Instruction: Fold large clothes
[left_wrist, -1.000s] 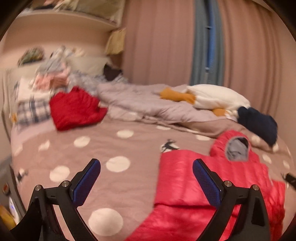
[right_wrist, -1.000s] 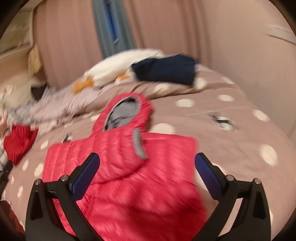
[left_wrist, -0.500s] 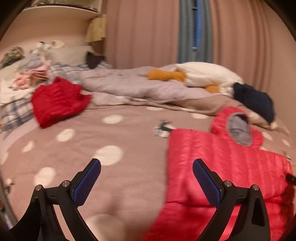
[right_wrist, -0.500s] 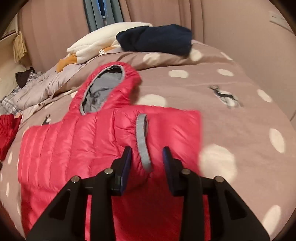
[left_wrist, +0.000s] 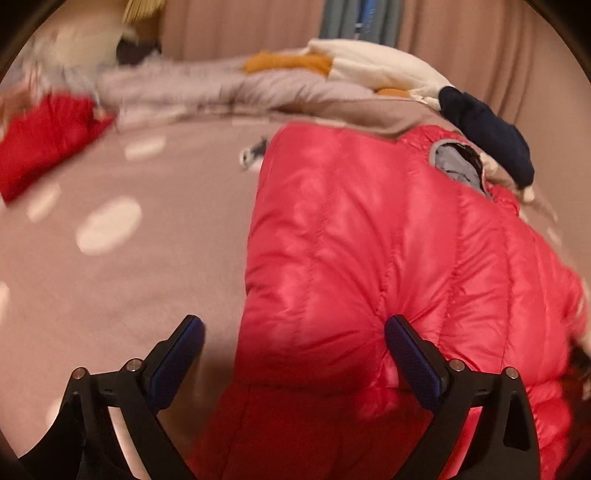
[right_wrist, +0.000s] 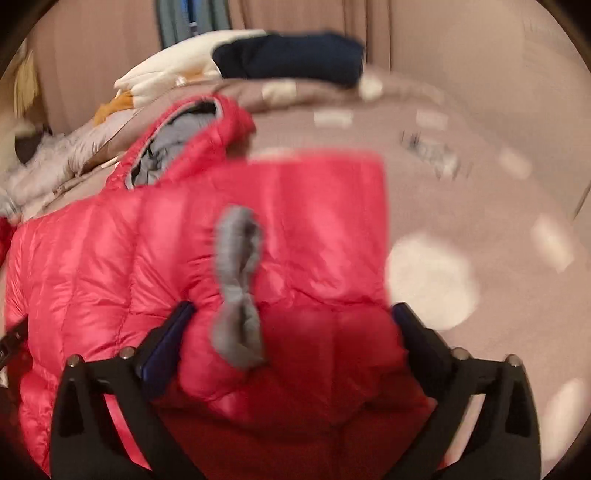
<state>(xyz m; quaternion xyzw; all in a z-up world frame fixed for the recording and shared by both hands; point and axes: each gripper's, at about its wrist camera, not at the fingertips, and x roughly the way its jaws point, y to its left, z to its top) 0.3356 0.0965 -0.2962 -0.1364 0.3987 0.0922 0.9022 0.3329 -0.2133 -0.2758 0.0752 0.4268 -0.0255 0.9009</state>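
Note:
A red puffer jacket (left_wrist: 369, 221) with a grey-lined hood (left_wrist: 454, 166) lies spread on the bed. My left gripper (left_wrist: 291, 325) is open low over the jacket's left edge. Its right finger dents the fabric and its left finger hangs over the bedcover. In the right wrist view the jacket (right_wrist: 110, 258) fills the lower left, with a folded-in sleeve ending in a grey cuff (right_wrist: 236, 258). My right gripper (right_wrist: 291, 308) is opening, its jaws wide apart. The sleeve end and cuff bulge between them without being pinched.
The bed has a brown cover with white dots (left_wrist: 129, 277). A red garment (left_wrist: 44, 136) lies at the far left, with a grey quilt (left_wrist: 221, 88) and a white and orange plush (left_wrist: 376, 66) behind. A navy garment (left_wrist: 487, 133) sits beside the hood. Curtains hang behind the bed.
Both grippers have sunk closer to the jacket. The left one swung right onto its edge. The right jaws narrowed around the grey cuff, then spread wide again.

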